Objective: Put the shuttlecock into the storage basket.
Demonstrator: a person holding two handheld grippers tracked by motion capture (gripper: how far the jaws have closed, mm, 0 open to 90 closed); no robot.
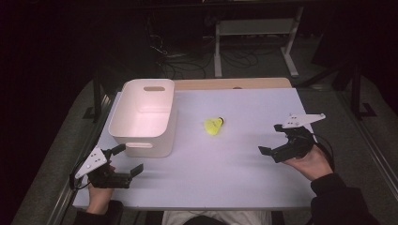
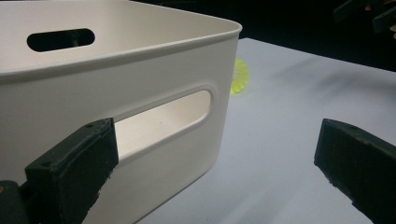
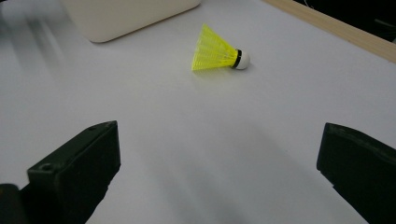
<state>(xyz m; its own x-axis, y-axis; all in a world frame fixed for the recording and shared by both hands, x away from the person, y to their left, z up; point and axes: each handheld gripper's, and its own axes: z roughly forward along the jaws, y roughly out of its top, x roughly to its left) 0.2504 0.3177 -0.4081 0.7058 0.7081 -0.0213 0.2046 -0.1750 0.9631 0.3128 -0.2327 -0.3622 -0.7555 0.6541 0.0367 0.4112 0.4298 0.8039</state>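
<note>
Shuttlecock (image 1: 214,125) mid-table, lying on its side just right of the white bin (image 1: 143,117).

Right gripper (image 1: 271,139) nearer, jaws spread wide and empty, aimed straight at it from the right edge; long axis crosswise to that approach, cork tip toward the far right corner. Left gripper (image 1: 131,159) open and empty too, parked at the bin's near wall.

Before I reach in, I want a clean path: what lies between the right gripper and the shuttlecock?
Nothing: bare table separates the right gripper from the shuttlecock in the right gripper view.
</note>
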